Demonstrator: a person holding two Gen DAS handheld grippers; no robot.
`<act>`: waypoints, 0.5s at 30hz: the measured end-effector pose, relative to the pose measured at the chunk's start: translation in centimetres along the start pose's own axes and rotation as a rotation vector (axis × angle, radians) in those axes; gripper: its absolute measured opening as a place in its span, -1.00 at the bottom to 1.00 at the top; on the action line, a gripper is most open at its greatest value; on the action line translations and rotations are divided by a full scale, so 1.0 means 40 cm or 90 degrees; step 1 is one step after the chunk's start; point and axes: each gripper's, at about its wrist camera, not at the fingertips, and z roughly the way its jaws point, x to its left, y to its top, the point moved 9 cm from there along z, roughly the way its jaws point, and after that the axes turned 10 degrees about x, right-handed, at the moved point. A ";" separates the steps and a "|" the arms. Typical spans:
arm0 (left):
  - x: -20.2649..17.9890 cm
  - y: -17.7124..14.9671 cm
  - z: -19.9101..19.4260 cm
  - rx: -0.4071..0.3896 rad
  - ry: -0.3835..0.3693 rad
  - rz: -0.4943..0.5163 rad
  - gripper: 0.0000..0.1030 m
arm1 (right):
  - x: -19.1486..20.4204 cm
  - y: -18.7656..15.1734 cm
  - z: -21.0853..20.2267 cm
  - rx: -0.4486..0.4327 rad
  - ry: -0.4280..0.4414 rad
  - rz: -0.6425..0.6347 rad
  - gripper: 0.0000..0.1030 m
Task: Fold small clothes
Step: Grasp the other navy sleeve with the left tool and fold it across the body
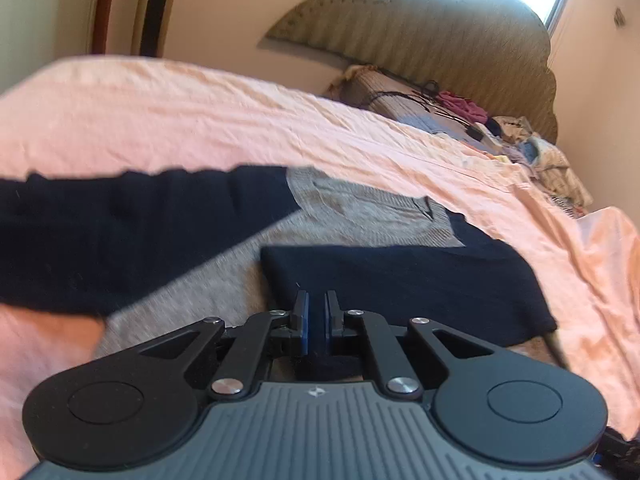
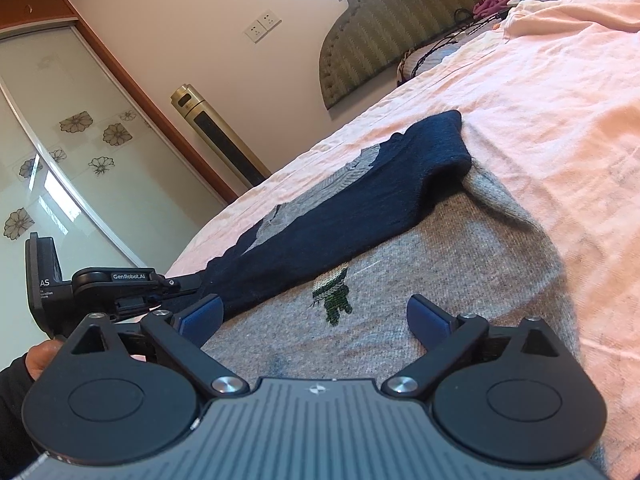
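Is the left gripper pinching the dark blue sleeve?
Touching. In the left wrist view the left gripper has its pads nearly closed with dark sleeve fabric between them, lying over the grey sweater.

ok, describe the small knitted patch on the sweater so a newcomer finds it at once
Start at the pink bedsheet, where a grey sweater with navy sleeves lies flat. On its grey chest, just ahead of the open right tool, sits the knitted patch. It is the only green and cream mark on the plain grey knit.
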 end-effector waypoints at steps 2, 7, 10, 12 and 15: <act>0.000 -0.017 0.024 0.028 -0.014 -0.017 -0.77 | 0.001 0.001 0.000 0.000 0.001 -0.001 0.91; -0.011 -0.037 0.065 0.033 -0.030 -0.038 -0.76 | 0.001 0.001 0.001 0.001 0.000 -0.002 0.91; -0.033 -0.025 0.048 0.010 -0.050 -0.031 -0.98 | 0.001 0.001 0.001 0.001 -0.001 -0.002 0.91; -0.045 -0.010 0.024 -0.015 -0.053 -0.020 -1.00 | 0.001 0.001 0.001 0.001 0.000 -0.002 0.92; -0.024 0.018 -0.005 -0.044 -0.048 -0.036 -1.00 | 0.001 0.001 0.000 0.001 0.000 -0.002 0.92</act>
